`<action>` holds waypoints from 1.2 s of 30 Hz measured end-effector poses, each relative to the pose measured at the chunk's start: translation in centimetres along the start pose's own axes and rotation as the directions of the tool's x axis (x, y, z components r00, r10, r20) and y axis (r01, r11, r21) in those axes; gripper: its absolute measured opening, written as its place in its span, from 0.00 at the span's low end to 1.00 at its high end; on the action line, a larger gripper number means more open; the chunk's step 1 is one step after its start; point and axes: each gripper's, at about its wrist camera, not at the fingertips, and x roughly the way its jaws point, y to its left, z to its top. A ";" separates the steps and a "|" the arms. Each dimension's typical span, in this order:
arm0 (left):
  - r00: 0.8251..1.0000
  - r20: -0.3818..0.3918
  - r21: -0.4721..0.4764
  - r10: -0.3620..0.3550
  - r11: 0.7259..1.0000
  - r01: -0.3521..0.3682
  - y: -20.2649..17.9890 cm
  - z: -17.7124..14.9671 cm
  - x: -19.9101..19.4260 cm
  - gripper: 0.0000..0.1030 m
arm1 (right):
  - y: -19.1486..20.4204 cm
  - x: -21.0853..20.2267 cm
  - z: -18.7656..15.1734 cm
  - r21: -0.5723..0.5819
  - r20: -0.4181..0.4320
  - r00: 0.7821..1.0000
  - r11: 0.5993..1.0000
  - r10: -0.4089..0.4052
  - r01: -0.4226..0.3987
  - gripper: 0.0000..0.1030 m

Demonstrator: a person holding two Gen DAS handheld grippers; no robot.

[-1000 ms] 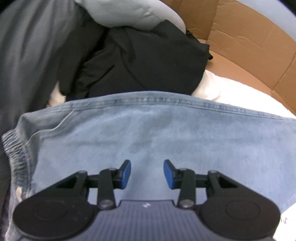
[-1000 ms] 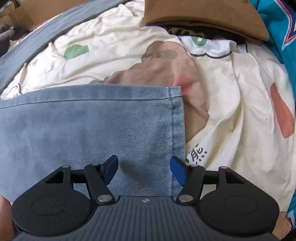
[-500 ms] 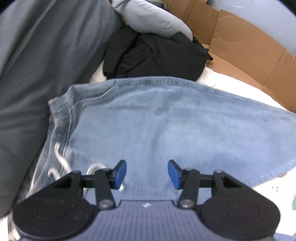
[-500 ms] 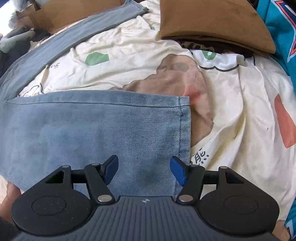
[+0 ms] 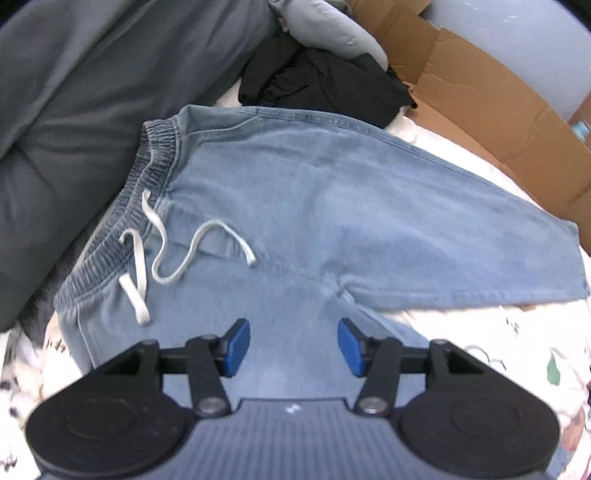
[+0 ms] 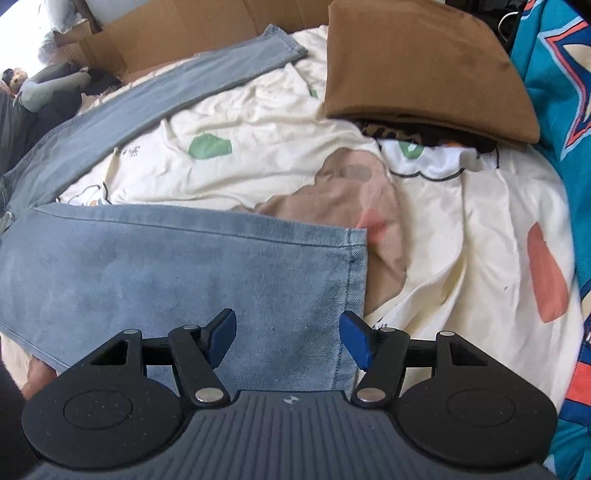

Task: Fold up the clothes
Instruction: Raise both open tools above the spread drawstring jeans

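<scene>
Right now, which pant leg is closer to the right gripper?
The jeans leg lying right under the right gripper, its hem just beyond the fingertips. The other leg stretches away toward the cardboard, far from it.

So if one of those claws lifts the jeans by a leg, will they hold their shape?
Probably not. The jeans lie limp on the bedsheet, so they would likely sag. Denim that thick looks fairly heavy, and the loose drawstring would probably dangle.

Ahead of the left gripper [image 5: 293,347], a black clothes heap [image 5: 332,85] and cardboard [image 5: 498,107] block the far side. Right of the right gripper [image 6: 287,338], bare bedsheet [image 6: 461,258] lies open; a brown folded stack [image 6: 417,62] stands beyond.
</scene>
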 end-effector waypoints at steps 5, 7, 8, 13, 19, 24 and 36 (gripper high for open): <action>1.000 -0.028 -0.031 -0.004 1.000 0.004 1.0 -3.7 -1.5 0.56 | -0.6 -2.2 -0.2 -0.034 0.018 1.000 0.999 0.003 -0.002 0.66; 0.999 -0.038 -0.028 0.003 1.000 -0.004 1.6 -4.9 -1.9 0.56 | -0.9 -3.2 -0.6 -0.059 0.019 1.000 0.998 0.007 -0.006 0.66; 0.999 -0.044 -0.026 0.008 1.000 -0.009 1.8 -5.5 -2.1 0.56 | -1.1 -3.6 -0.8 -0.068 0.019 1.000 0.998 0.007 -0.005 0.66; 0.997 -0.078 -0.054 0.021 0.998 -0.026 3.1 -7.5 -3.2 0.56 | -2.5 -5.6 -2.4 -0.057 0.020 1.000 0.998 -0.018 0.019 0.66; 0.996 -0.080 -0.096 0.031 0.995 -0.039 3.8 -9.7 -4.6 0.56 | -3.1 -7.8 -4.4 -0.046 0.013 1.000 0.999 -0.027 0.028 0.65; 0.997 -0.080 -0.151 0.020 0.988 -0.031 4.6 -11.8 -5.9 0.56 | -3.3 -9.3 -5.3 -0.015 -0.006 1.000 0.999 -0.029 0.029 0.62; 0.998 -0.063 -0.241 -0.027 0.971 0.011 6.9 -15.3 -7.5 0.56 | -2.4 -12.6 -4.1 -0.022 0.036 0.999 0.999 -0.032 0.033 0.62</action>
